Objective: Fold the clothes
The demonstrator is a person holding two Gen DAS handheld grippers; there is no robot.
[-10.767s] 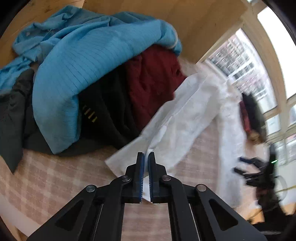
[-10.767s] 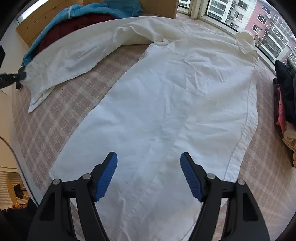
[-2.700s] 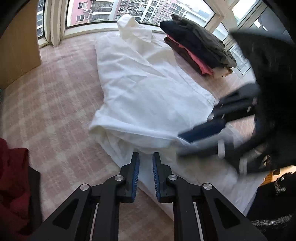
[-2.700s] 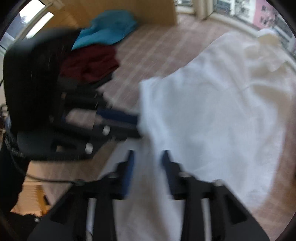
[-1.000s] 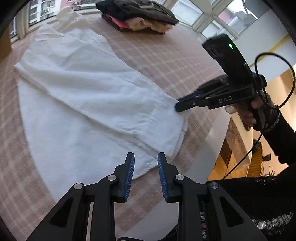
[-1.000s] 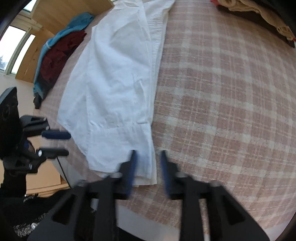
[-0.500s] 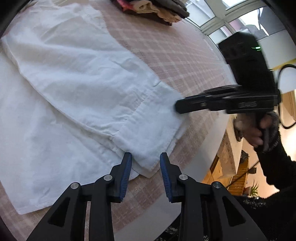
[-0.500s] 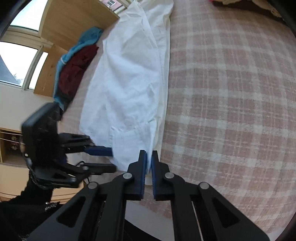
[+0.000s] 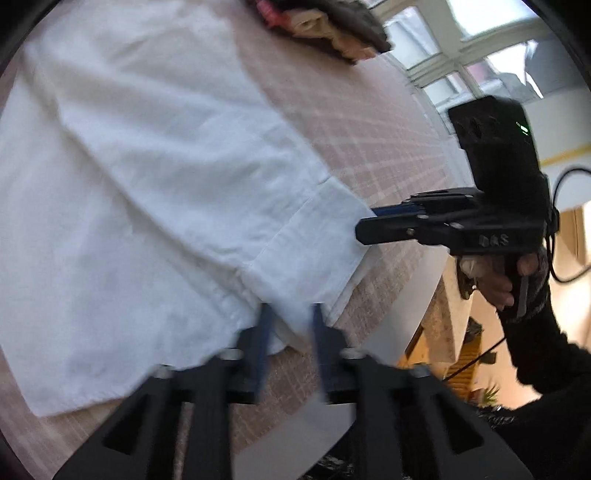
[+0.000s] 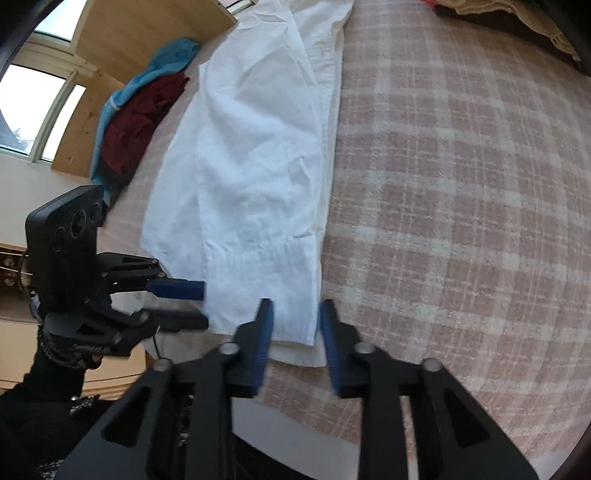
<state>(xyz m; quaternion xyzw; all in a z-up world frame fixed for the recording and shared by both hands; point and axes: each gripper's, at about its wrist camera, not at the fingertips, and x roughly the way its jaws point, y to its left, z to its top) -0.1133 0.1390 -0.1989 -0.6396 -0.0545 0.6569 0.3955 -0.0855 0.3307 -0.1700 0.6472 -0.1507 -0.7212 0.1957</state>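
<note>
lying flat on the pink plaid cloth (image 10: 461,184) is the white shirt (image 10: 255,147), long and narrow, its cuffed end near the table edge. left gripper (image 9: 290,325) has its blue fingers spread around that cuffed end; right gripper (image 10: 295,325) is spread too, straddling the other corner of the same end. off to the far side sits a teal and maroon heap (image 10: 140,110) against a wooden board (image 10: 147,26); a folded stack (image 9: 325,22) waits beyond the shirt.
</note>
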